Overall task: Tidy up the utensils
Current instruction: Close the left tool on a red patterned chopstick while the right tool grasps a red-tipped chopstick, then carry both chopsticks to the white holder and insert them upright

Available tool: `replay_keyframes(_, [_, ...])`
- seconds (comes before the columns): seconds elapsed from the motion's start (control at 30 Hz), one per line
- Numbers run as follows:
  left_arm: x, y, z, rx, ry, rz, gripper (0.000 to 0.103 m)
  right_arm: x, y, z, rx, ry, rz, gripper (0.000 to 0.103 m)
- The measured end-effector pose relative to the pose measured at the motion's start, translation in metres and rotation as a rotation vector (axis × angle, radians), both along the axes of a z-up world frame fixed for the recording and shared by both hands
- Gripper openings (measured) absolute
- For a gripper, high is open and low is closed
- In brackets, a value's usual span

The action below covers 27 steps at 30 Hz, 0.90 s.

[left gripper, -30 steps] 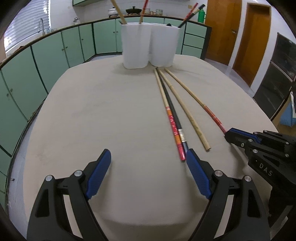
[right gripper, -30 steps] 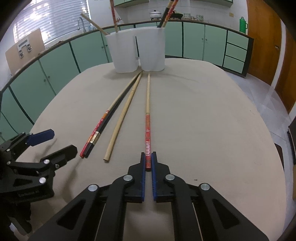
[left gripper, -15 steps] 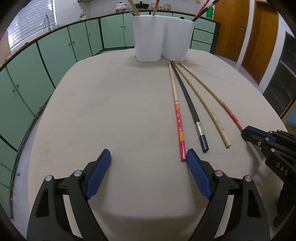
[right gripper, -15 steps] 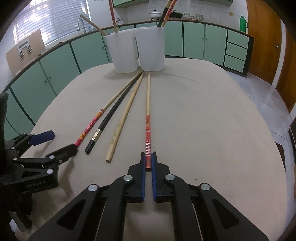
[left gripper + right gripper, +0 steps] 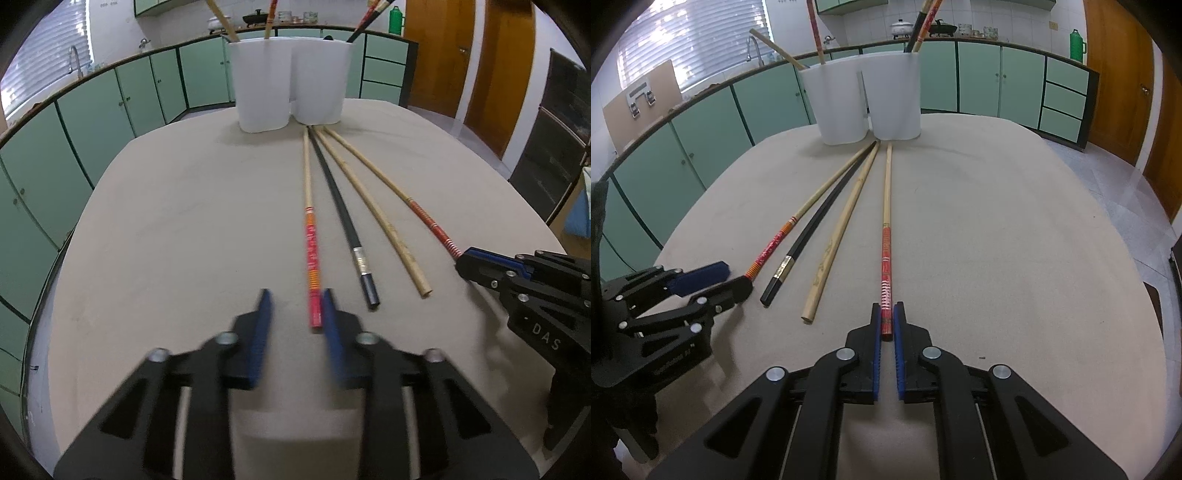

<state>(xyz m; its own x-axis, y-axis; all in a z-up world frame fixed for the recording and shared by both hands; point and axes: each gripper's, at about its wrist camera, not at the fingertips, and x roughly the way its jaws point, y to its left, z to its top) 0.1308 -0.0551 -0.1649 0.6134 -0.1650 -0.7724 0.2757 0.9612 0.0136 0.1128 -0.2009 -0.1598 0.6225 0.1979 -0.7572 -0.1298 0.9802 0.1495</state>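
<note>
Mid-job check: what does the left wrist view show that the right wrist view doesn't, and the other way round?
Only the left wrist view: the pink-ended chopstick tip lying between the left gripper fingers, which are blurred with a gap remaining, and a dark cabinet at right.

Only the right wrist view: the right gripper shut on the red-banded chopstick, the bright window blinds, and a cardboard board.

Both: the two white holders, the black chopstick, the plain bamboo chopstick, and the table.
</note>
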Motion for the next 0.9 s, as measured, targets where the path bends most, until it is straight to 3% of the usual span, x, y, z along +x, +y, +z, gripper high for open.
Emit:
replay_keyframes(0.1, [0.0, -0.004, -0.001, 0.003, 0.0, -0.01, 0.005, 0.0, -0.001, 0.0, 0.008, 0.0, 0.0, 0.006])
replay_keyframes(0.47, [-0.004, -0.001, 0.007, 0.004, -0.025, 0.005, 0.005, -0.003, -0.007, 0.003, 0.04, -0.02, -0.014, 0.006])
replay_keyframes(0.9, [-0.02, 0.006, 0.076, -0.018, -0.176, -0.004, 0.005, -0.006, -0.021, 0.053, 0.048, -0.143, -0.021, 0.006])
